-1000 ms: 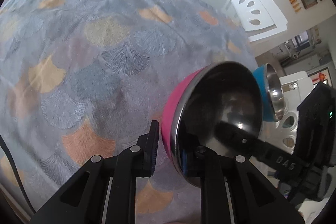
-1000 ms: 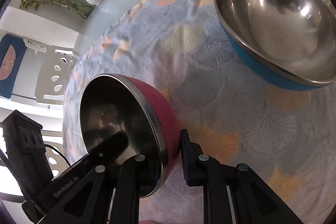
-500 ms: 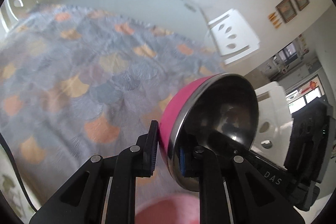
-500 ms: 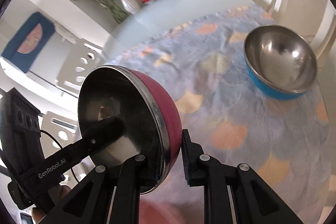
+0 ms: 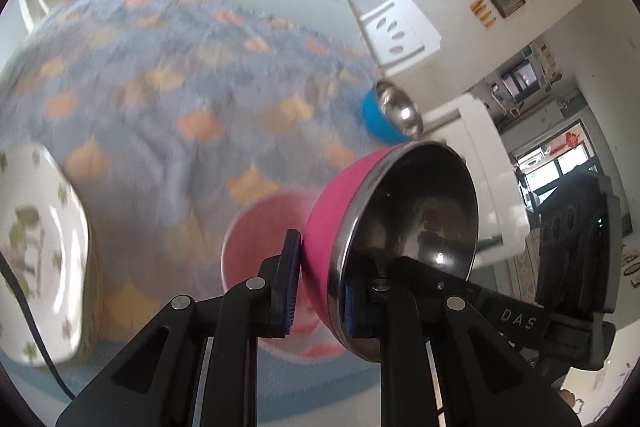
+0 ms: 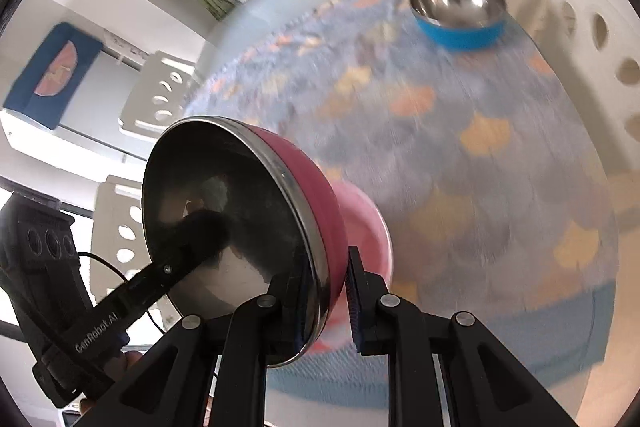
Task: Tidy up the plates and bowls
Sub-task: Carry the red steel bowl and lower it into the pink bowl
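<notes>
Both my grippers, left and right, stay clamped on the pink bowl's rim; it's lifted now, blue bowl shrinking upper right, pink plate appearing beneath—stacking target.

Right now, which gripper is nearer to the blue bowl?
Right. The right gripper grips the rim of the pink bowl on the side toward the blue bowl; the left gripper grips the opposite rim, with the pink bowl in between.

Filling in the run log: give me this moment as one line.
left gripper: shut on pink bowl rim | right gripper: shut on same rim | bowl: tilted, above pink plate | blue bowl: on cloth, apart
</notes>
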{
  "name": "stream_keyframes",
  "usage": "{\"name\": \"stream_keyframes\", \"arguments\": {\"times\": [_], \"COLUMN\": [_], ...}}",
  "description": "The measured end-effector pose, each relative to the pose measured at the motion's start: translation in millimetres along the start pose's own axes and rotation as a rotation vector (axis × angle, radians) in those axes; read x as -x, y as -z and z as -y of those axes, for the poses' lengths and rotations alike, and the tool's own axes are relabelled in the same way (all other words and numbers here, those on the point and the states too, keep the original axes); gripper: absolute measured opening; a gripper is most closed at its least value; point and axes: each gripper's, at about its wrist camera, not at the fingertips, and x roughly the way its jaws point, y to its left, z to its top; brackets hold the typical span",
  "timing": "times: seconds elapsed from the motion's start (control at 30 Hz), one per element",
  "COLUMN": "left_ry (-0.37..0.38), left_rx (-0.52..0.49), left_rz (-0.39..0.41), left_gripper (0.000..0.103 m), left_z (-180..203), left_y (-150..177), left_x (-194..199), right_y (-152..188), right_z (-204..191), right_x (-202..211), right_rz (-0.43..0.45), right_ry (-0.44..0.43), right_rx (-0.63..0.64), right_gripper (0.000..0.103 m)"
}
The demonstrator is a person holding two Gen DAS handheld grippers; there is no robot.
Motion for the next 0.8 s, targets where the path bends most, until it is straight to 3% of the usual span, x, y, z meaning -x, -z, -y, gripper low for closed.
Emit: {"name": "stream_keyframes", "arguments": {"times": [0.2, 0.6, 0.8], "left_ry": [-0.017, -0.045, -0.095], "left_rx": [0.046, 0.036, -0.002], "left_rz": [-0.085, -0.124, -0.128], "left_gripper": [0.014, 0.014, 0.016], "left_z": [-17, -24, -21], "left_y": [24, 26, 27], "left_x": [-19, -33, -35], "right_y": [18, 19, 17], "right_z": [8, 16, 18], "right_x": [-15, -36, -39], "right_rz": [-0.068, -0.119, -0.131], "right_ry": [0.063, 0.060, 0.060], "right_rx": [-0.033, -0.108, -0.124], "right_gripper": [0.017, 0.017, 0.018]}}
